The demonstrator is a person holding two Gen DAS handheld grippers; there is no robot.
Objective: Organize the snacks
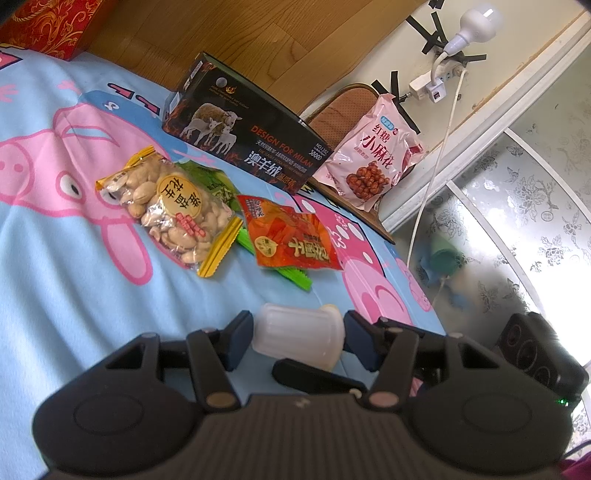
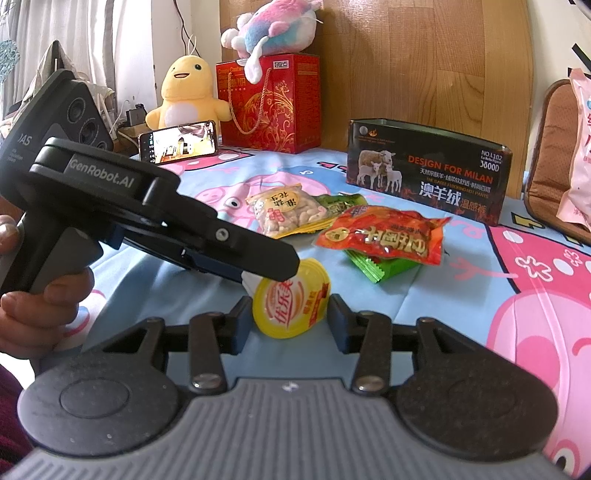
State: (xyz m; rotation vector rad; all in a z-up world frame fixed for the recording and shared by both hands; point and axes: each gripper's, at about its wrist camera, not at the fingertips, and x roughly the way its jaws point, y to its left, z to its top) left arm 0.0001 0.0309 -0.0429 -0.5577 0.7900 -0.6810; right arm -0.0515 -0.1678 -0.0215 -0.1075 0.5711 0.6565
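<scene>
A small jelly cup with a white ribbed body (image 1: 299, 336) and a yellow lid (image 2: 291, 308) sits between the pads of both grippers. My left gripper (image 1: 295, 339) stands around it, its pads close on both sides; whether they press it I cannot tell. It also shows from the side in the right wrist view (image 2: 258, 264). My right gripper (image 2: 290, 323) stands open around the lid end with small gaps. A peanut bag (image 1: 173, 210), a red snack packet (image 1: 291, 240) and green packets (image 1: 280, 269) lie on the cartoon-pig sheet. An open black box (image 2: 428, 170) stands behind them.
A pink snack bag (image 1: 373, 158) leans on a chair at the bed's right edge. A red gift bag (image 2: 269, 103), a yellow plush (image 2: 188, 92), a pastel plush (image 2: 273, 26) and a phone (image 2: 177, 142) stand at the back by the wooden headboard.
</scene>
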